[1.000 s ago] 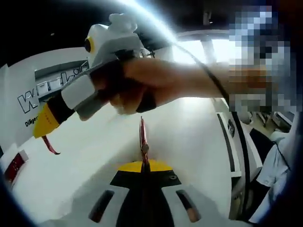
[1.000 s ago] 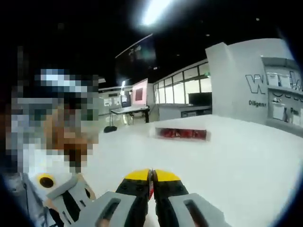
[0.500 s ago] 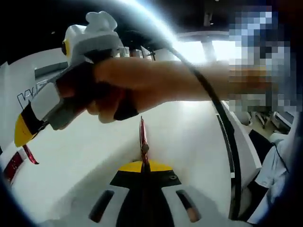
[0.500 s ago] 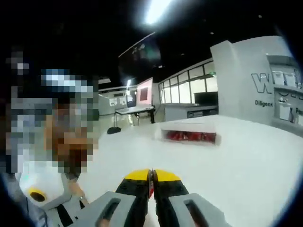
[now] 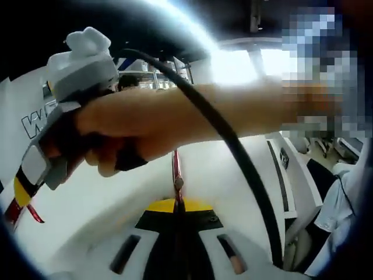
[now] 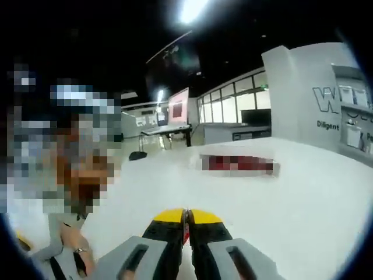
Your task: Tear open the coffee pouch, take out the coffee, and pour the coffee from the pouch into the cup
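Observation:
A thin red coffee pouch (image 5: 175, 169), seen edge-on, stands up out of my left gripper (image 5: 177, 204), whose yellow-tipped jaws are shut on its lower part. A person's hand (image 5: 145, 122) holds my right gripper (image 5: 16, 198) off to the left of the pouch and apart from it. A narrow red strip (image 5: 34, 216) dangles from its yellow tip. In the right gripper view my right gripper (image 6: 186, 217) is shut, with a sliver of the red strip (image 6: 186, 228) pinched between the jaws.
A white table (image 6: 303, 210) spreads below both grippers. On it, ahead of the right gripper, lies a low white box of red pouches (image 6: 238, 164). A black cable (image 5: 233, 157) crosses the left gripper view. A white wall with lettering (image 6: 326, 99) stands behind.
In the left gripper view the right gripper has swung left and down, away from the pouch, taking the red strip along. The left gripper and pouch have stayed put.

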